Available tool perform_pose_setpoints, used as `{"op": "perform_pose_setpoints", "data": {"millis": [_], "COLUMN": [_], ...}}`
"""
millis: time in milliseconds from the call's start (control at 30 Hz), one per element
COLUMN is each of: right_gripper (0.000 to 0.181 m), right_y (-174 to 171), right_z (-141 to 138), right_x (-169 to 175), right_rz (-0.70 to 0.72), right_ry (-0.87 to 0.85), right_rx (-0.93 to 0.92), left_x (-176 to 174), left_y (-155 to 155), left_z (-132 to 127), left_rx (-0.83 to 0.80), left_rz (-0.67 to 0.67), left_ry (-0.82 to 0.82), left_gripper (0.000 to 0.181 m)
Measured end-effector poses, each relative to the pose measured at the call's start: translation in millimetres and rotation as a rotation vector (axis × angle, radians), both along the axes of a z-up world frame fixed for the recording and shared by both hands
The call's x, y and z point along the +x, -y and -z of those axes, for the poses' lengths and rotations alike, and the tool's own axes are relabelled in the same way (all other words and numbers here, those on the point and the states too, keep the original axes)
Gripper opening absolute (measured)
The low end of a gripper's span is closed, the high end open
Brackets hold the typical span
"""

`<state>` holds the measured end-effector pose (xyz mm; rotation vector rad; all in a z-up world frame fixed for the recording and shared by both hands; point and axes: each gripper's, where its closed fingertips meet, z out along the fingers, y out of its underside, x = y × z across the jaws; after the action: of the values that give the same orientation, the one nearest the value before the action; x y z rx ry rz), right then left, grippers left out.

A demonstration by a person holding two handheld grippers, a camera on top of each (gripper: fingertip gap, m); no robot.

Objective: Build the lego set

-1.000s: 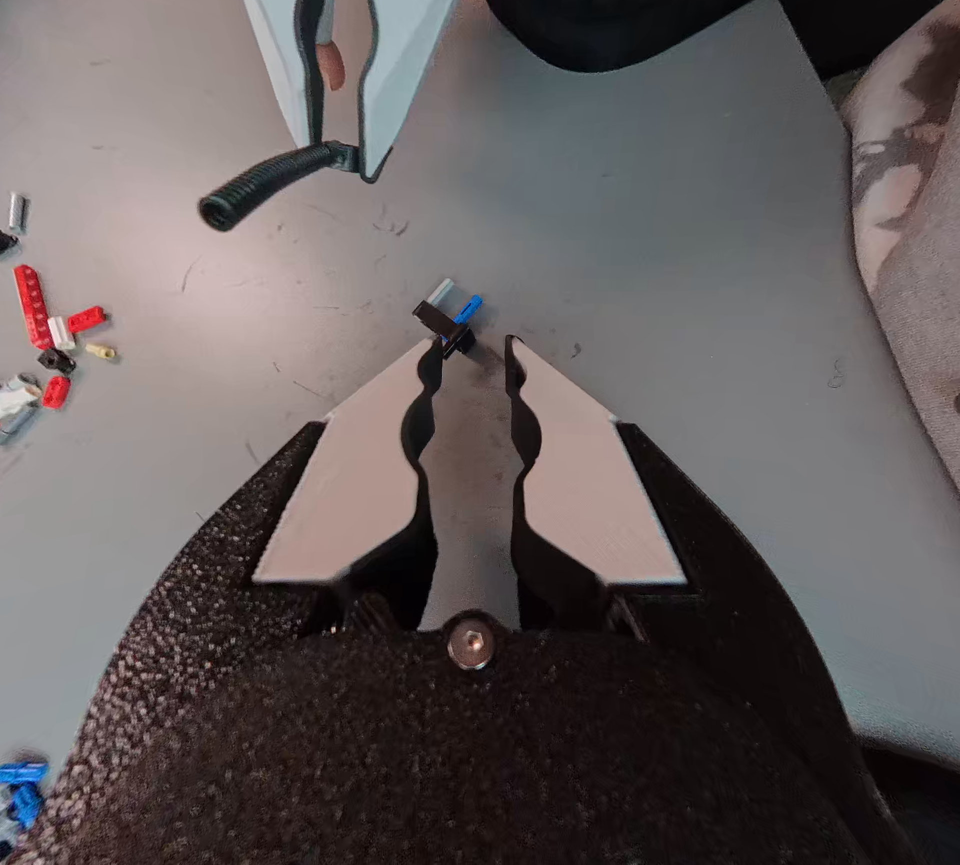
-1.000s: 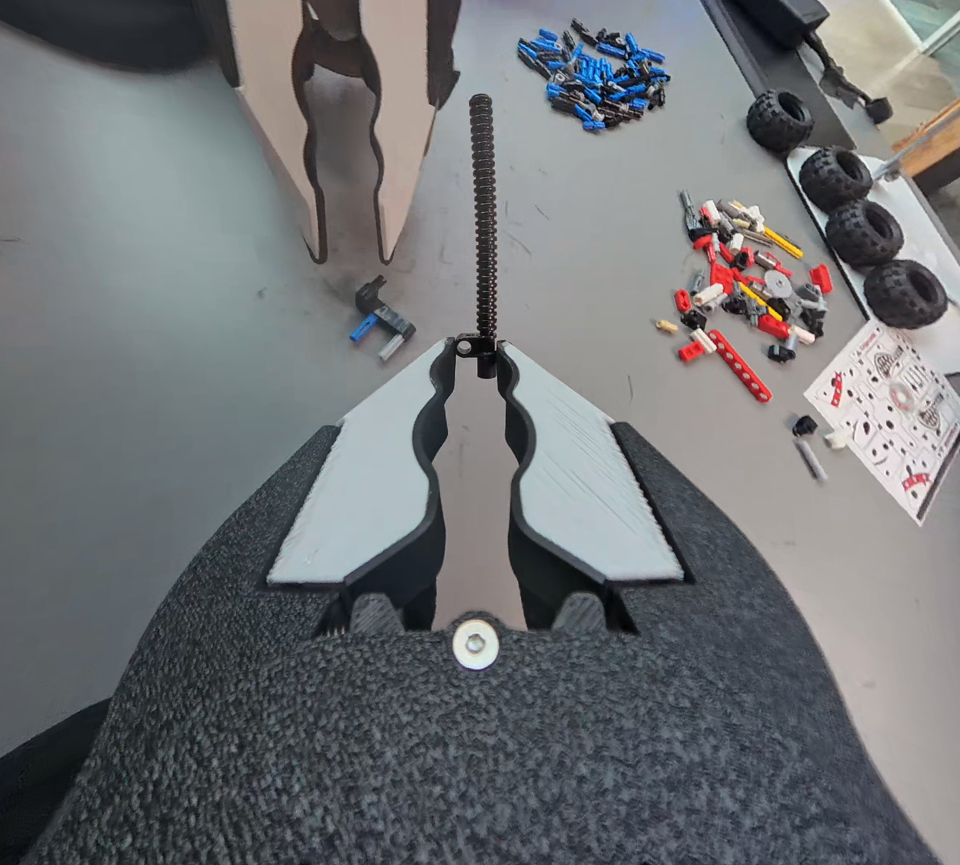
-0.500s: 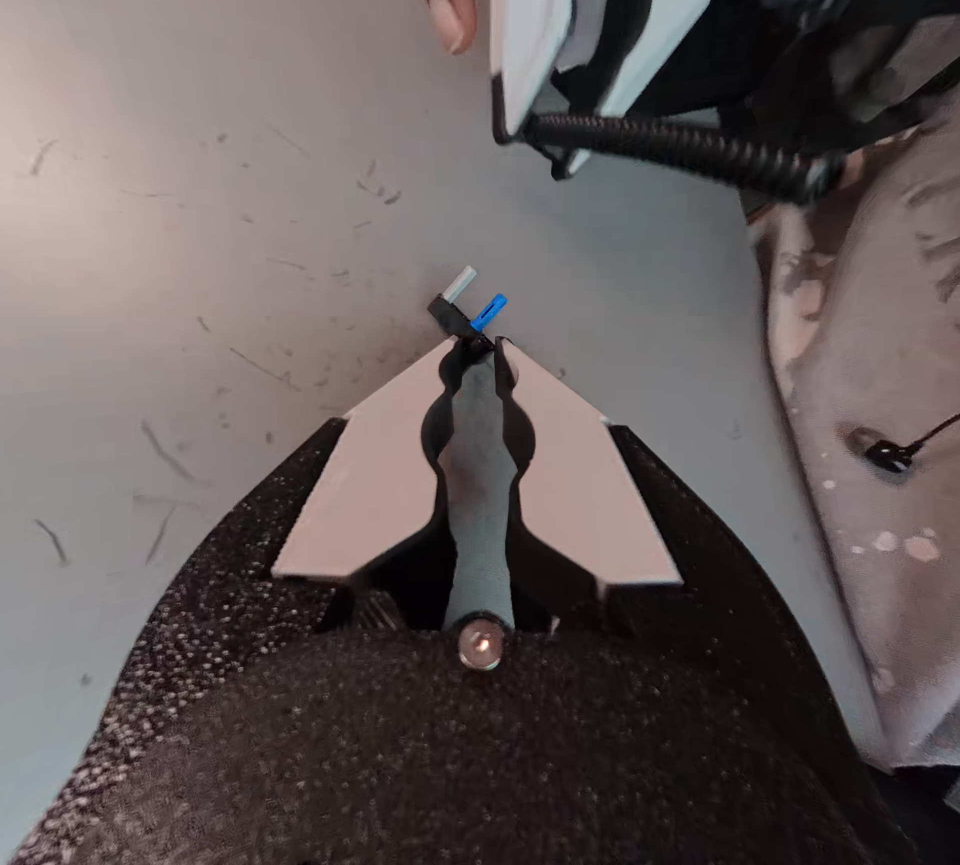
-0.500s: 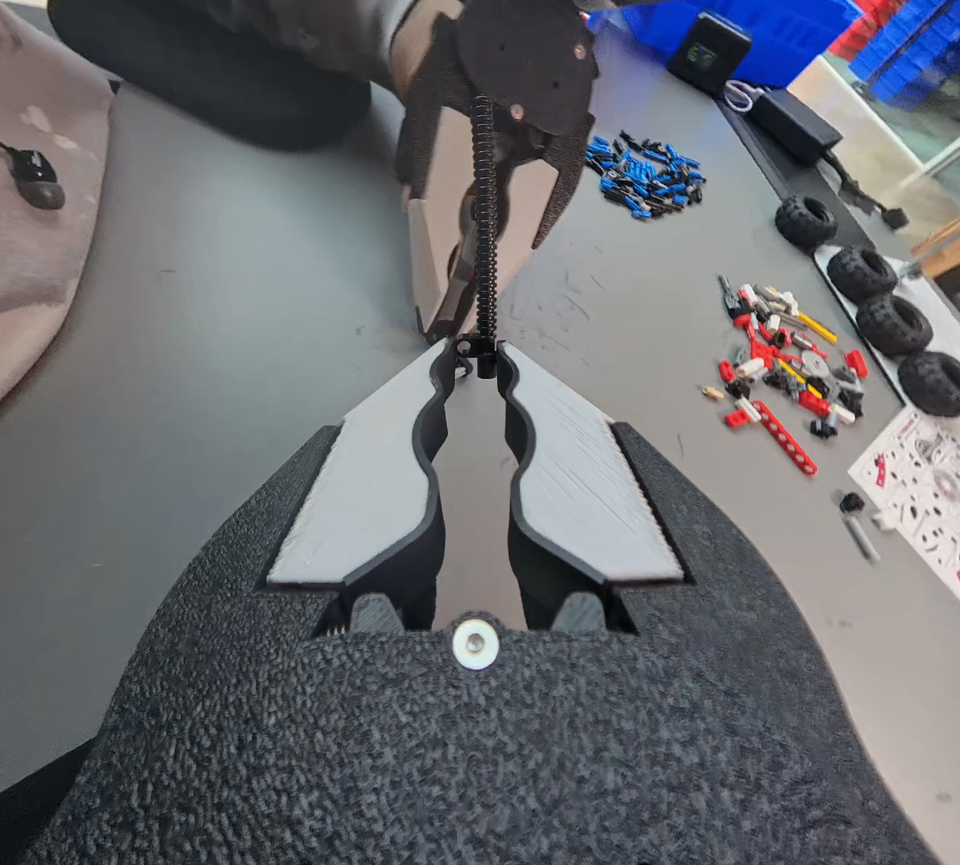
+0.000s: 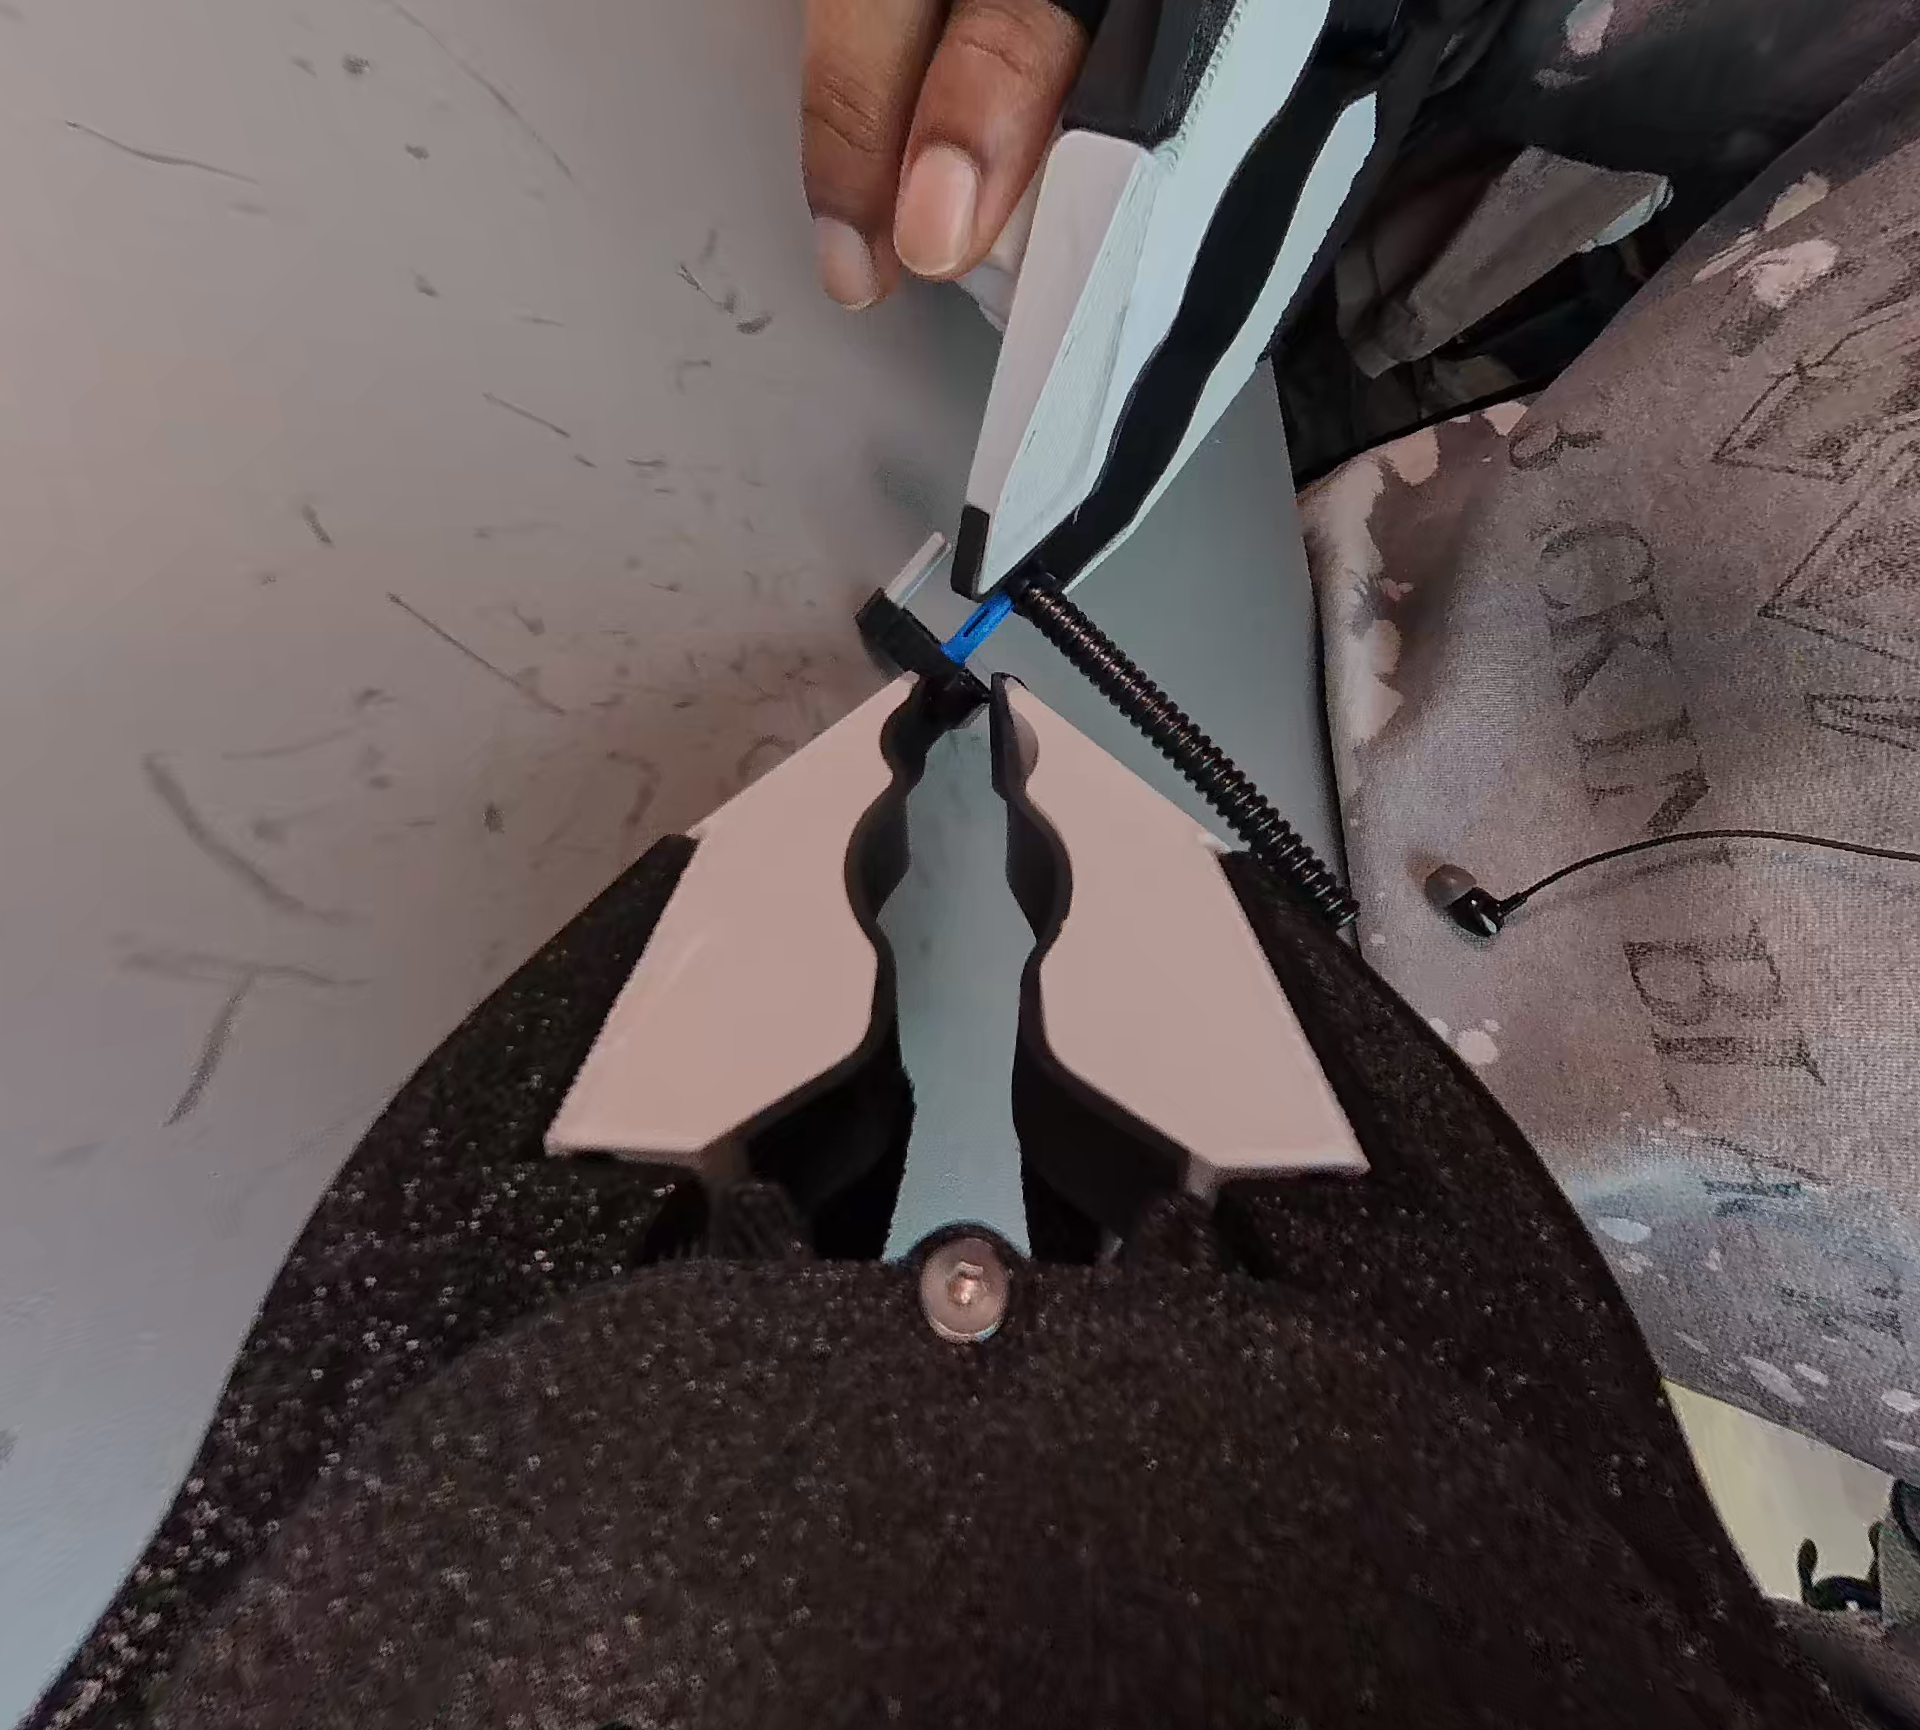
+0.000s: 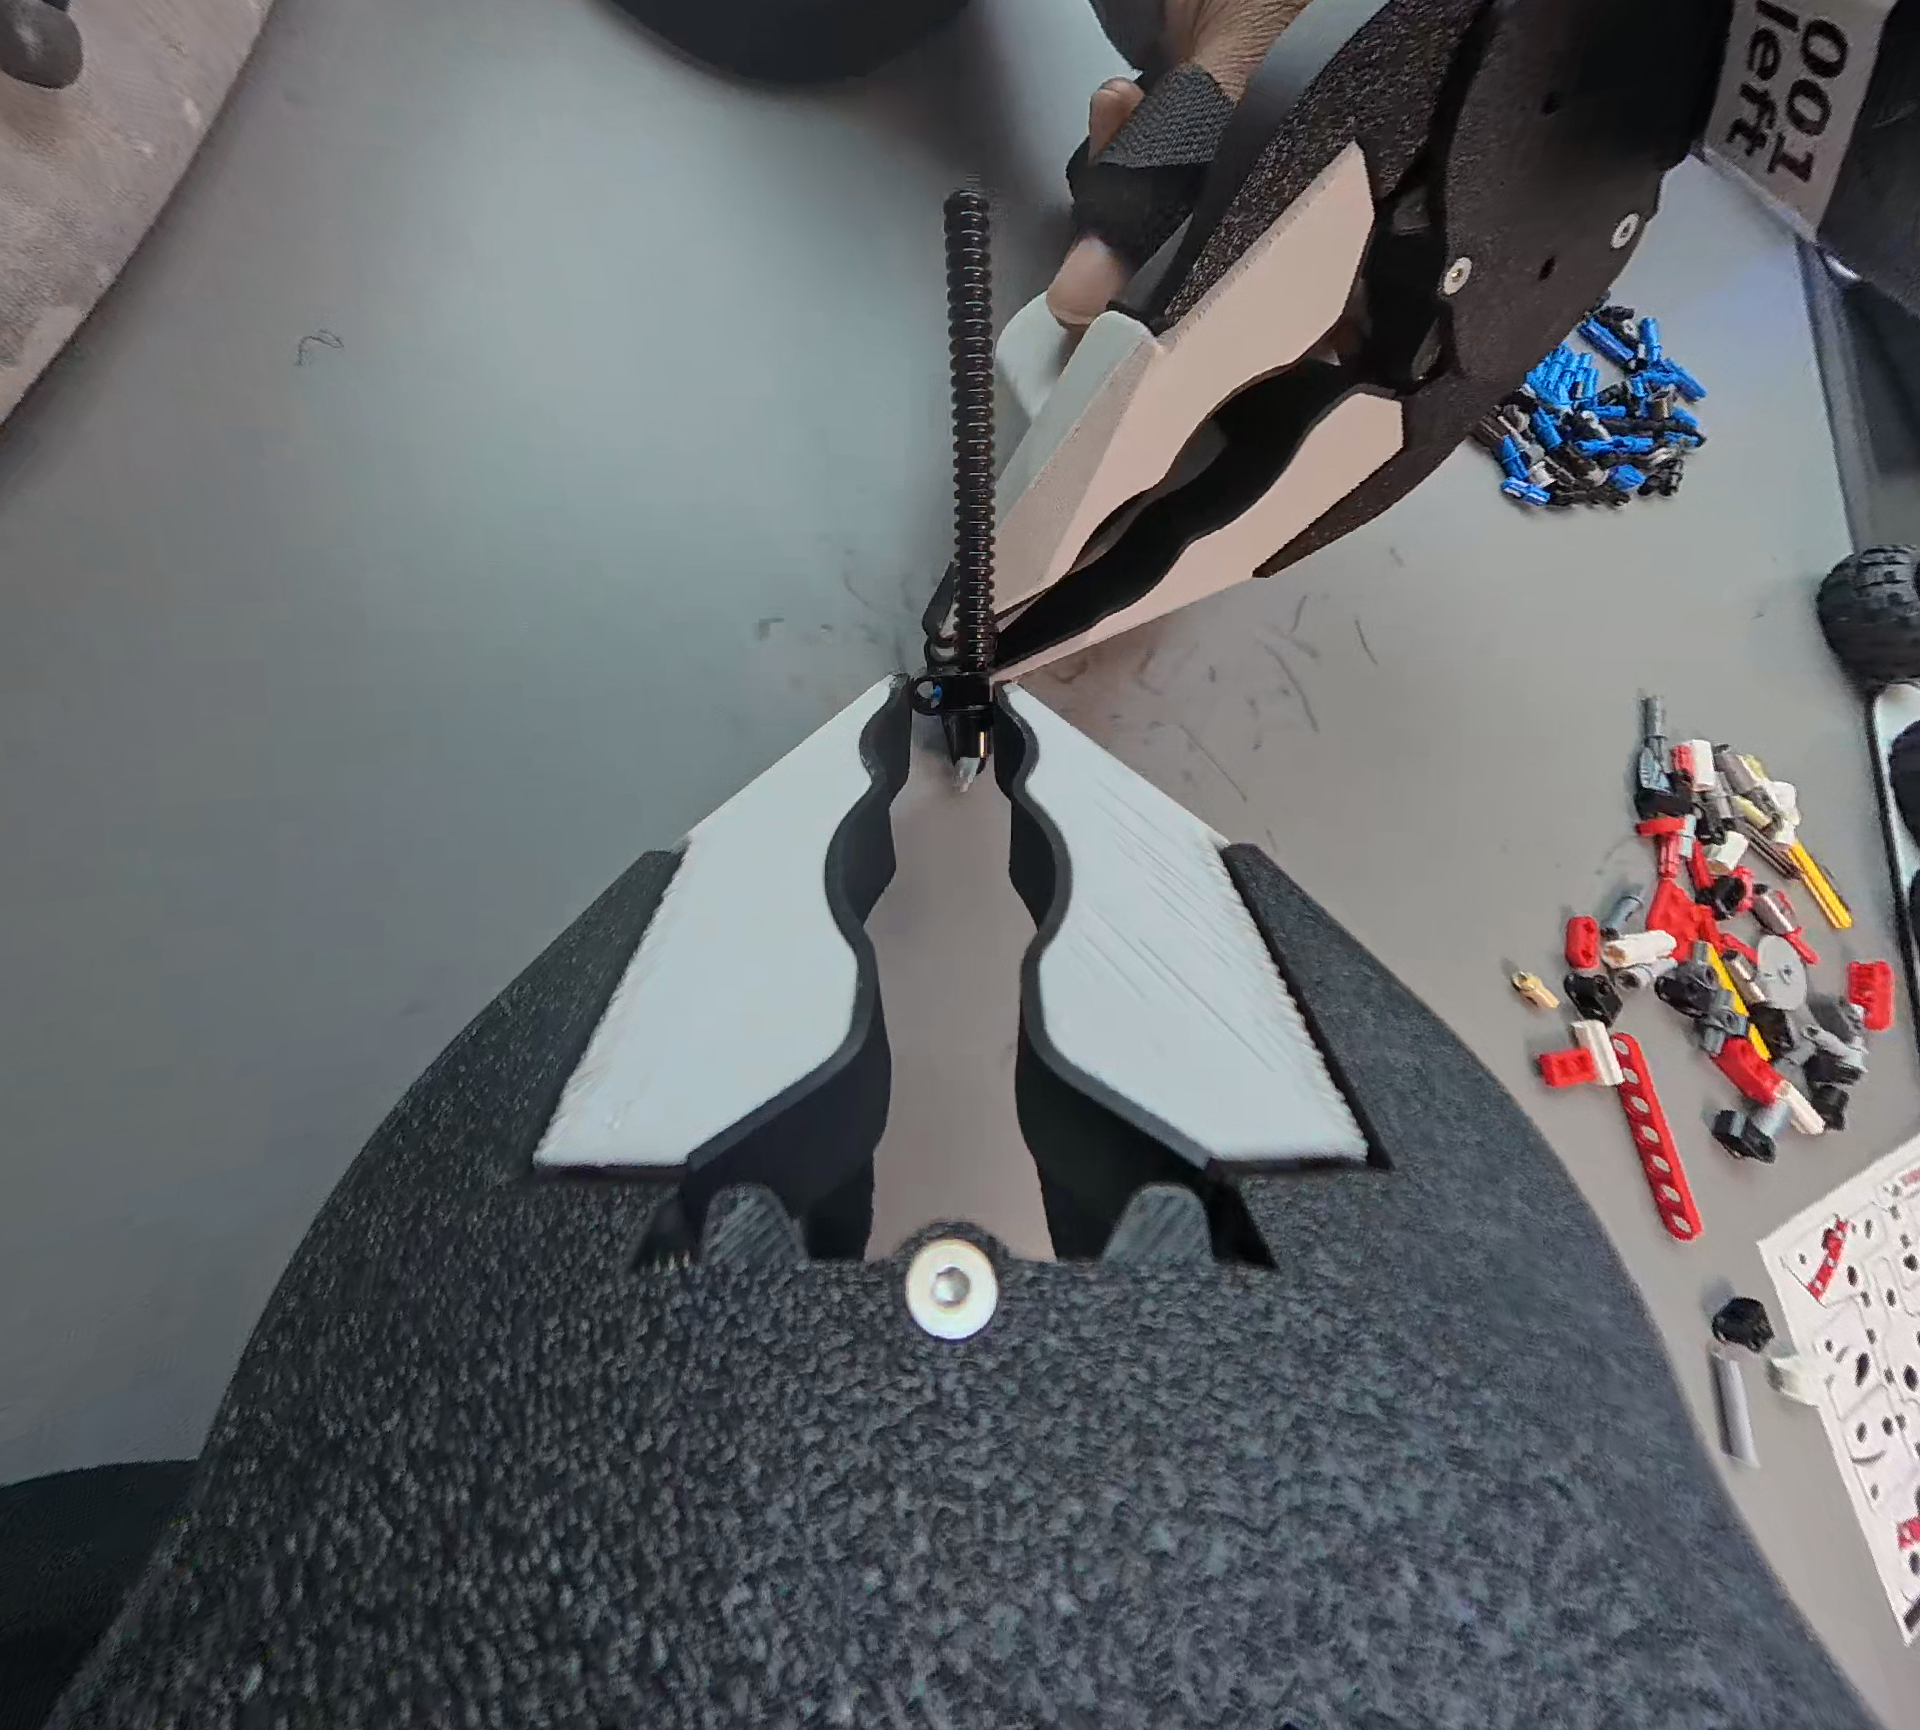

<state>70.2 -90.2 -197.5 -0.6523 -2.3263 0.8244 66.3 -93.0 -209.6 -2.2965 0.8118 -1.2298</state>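
Here the left gripper (image 5: 954,701) pinches a small black connector (image 5: 906,636); the right gripper (image 6: 951,712) clamps the ribbed black hose (image 6: 971,433). Only the right wrist view shows loose parts (image 6: 1725,942) and blue pins (image 6: 1595,423).

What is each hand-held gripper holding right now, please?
Left hand-held gripper: shut on the small black connector.
Right hand-held gripper: shut on the black ribbed hose.

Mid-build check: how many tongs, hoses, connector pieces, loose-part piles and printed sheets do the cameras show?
Tongs: 2, left tongs, right tongs
Ribbed black hose: 1
Black connector piece: 1
Loose-part piles: 2, blue-black pile, red-grey pile
Printed sheet: 1
Total: 7
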Motion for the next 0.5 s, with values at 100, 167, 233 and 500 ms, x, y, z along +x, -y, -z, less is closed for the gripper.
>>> {"op": "perform_pose_setpoints", "data": {"millis": [100, 167, 233, 500], "right_gripper": [0.015, 0.015, 0.015, 0.015], "right_y": [-1.3, -2.0, -2.2, -3.2], "right_z": [1.3, 1.0, 1.4, 1.0], "right_x": [-0.3, -0.8, -0.4, -1.3], "right_rz": [-0.006, -0.006, -0.01, 0.014], "right_ry": [0.003, -0.014, -0.036, -0.115], "right_rx": [0.017, 0.039, 0.07, 0.09], "left_x": [-0.7, -1.0, -1.2, -0.7], "left_y": [0.5, 0.1, -0.2, 0.7], "left_z": [0.1, -0.4, -0.5, -0.8], "left_rx": [-0.014, -0.029, -0.04, -0.053], "left_rz": [0.012, 0.01, 0.008, 0.02], "left_ry": [0.006, 0.019, 0.025, 0.032], "left_gripper": [0.011, 0.011, 0.011, 0.01]}}
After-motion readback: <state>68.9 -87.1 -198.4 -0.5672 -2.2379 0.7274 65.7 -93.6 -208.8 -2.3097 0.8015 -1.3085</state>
